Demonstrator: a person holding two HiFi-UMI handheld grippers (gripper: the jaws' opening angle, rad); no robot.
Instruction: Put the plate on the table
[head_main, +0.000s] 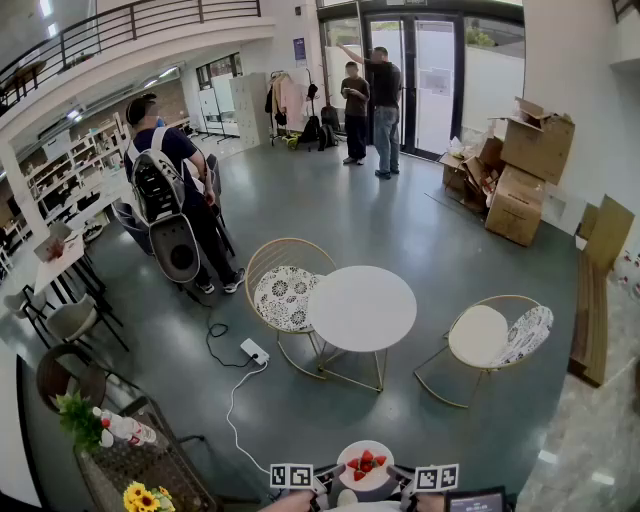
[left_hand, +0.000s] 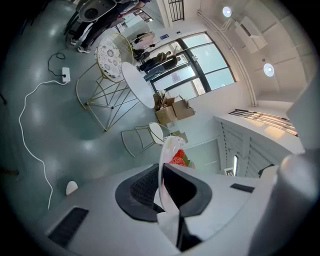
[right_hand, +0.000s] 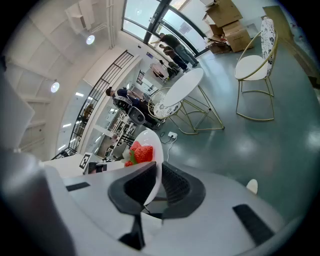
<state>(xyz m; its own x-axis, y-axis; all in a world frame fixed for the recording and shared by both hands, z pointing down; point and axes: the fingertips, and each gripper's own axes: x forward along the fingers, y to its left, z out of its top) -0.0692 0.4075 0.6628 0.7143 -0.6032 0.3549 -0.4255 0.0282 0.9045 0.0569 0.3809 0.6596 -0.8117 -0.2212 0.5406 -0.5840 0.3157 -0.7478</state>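
Both grippers were closed on the same thing. The left gripper (left_hand: 161, 170) had its black ribbed pads pinched narrow on one rim of the shallow glossy white plate (right_hand: 154, 139). The right gripper (right_hand: 158, 169) was shut the same way on the opposite rim. The plate hung between the two, carrying a few red strawberries (right_hand: 140, 153).

**Handling (judgement):**
- The plate looked thin, stiff and light.
- Its glaze was probably slick against the pads, and it would likely chip or break if dropped.
- The fruit sat loose and would roll if the plate tipped.
- Opposed rim grips, as held, seemed the right hold. The plate should be kept level and both sides let go together.

**Target:** The round white table (head_main: 362, 308) stood well ahead of both grippers, between two gold wire chairs (head_main: 288, 290). Its top looked bare.

**Views:**
- The head view alone showed the whole plate face-up with a gripper on each side, plus the open floor to cross. It cropped the jaws at the frame's lower edge.
- Each gripper view showed the rim edge-on, seated deep between the pads, which the head view did not.
- The left gripper view also caught a white power strip with trailing cable (left_hand: 65, 75) on the floor beyond, a possible trip point.
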